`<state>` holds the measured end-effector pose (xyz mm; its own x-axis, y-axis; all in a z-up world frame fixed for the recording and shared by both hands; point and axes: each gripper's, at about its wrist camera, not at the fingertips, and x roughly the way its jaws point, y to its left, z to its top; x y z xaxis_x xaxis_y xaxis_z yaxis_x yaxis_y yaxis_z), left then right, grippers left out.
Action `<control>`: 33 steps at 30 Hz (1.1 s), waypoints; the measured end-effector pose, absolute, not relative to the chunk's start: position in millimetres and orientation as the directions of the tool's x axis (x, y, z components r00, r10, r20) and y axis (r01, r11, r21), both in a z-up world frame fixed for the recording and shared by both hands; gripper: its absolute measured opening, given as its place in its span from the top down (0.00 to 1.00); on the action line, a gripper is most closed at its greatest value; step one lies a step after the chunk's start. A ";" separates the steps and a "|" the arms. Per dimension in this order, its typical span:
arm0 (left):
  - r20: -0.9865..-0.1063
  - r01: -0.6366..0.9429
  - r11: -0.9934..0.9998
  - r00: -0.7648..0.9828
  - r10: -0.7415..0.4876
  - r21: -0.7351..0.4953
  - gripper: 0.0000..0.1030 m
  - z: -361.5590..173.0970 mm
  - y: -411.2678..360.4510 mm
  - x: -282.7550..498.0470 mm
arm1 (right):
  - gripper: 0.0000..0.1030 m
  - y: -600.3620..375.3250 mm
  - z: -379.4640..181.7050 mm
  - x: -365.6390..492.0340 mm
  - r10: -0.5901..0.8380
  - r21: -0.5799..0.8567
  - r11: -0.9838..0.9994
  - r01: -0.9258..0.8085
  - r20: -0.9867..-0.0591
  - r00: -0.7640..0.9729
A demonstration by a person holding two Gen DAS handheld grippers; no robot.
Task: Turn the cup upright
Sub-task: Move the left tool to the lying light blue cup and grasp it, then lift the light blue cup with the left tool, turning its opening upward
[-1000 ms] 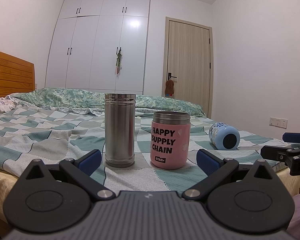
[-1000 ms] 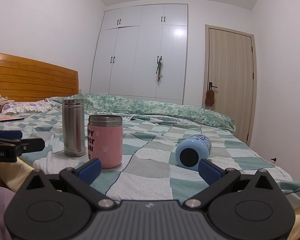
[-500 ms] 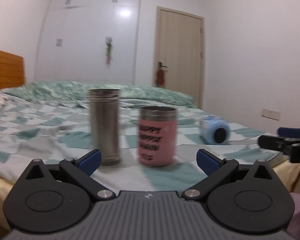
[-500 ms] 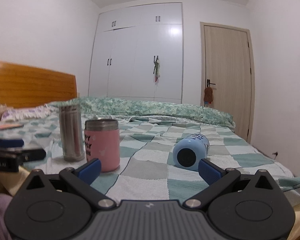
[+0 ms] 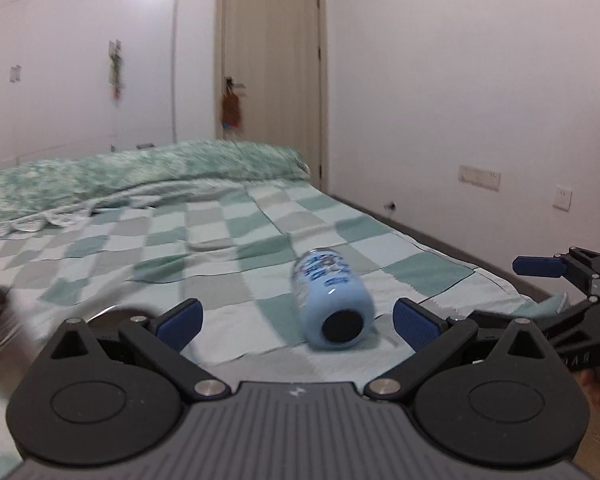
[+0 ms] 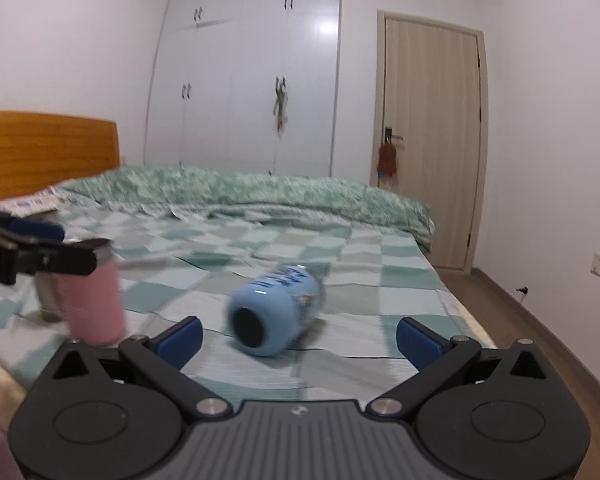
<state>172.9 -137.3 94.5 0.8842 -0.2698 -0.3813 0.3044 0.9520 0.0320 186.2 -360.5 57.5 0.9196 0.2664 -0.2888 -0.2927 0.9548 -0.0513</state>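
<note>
A light blue cup (image 5: 332, 300) lies on its side on the checked bedspread, its dark base toward me. It also shows in the right wrist view (image 6: 274, 314). My left gripper (image 5: 298, 318) is open and empty, its blue pads either side of the cup but short of it. My right gripper (image 6: 298, 336) is open and empty, also just short of the cup. The right gripper shows at the right edge of the left wrist view (image 5: 572, 280). The left gripper shows at the left edge of the right wrist view (image 6: 32, 248).
A pink tumbler (image 6: 94, 304) stands upright left of the blue cup, with a steel flask (image 6: 46, 298) behind it, both blurred. A rumpled green quilt (image 6: 260, 192) lies across the far bed. The bed edge (image 5: 440, 248) drops off at the right. A door (image 6: 430, 144) and wardrobe (image 6: 244, 80) are behind.
Both grippers have swung right and moved closer to the blue cup. The pink tumbler and steel flask have slid to the left edge of both views. Both grippers stay open.
</note>
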 end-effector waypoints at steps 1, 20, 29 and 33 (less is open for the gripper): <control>-0.403 0.308 0.951 0.874 -0.271 0.029 0.00 94.9 -144.8 187.0 | 0.00 -366.1 58.1 195.1 0.263 -0.052 0.955 -0.291 -0.303 0.916; -0.697 0.394 0.914 0.683 -0.219 0.099 0.00 61.3 -212.4 378.6 | 0.00 -418.2 39.8 322.9 0.283 -0.011 0.947 -0.321 -0.441 0.852; -0.778 0.602 0.795 0.534 -0.332 0.075 0.00 45.1 -225.0 414.6 | 0.00 -408.1 38.3 349.4 0.266 -0.016 0.949 -0.315 -0.494 0.828; -0.815 0.626 0.779 0.469 -0.341 0.035 0.00 33.0 -224.6 422.3 | 0.00 -403.1 36.3 349.4 0.236 -0.024 0.958 -0.286 -0.501 0.833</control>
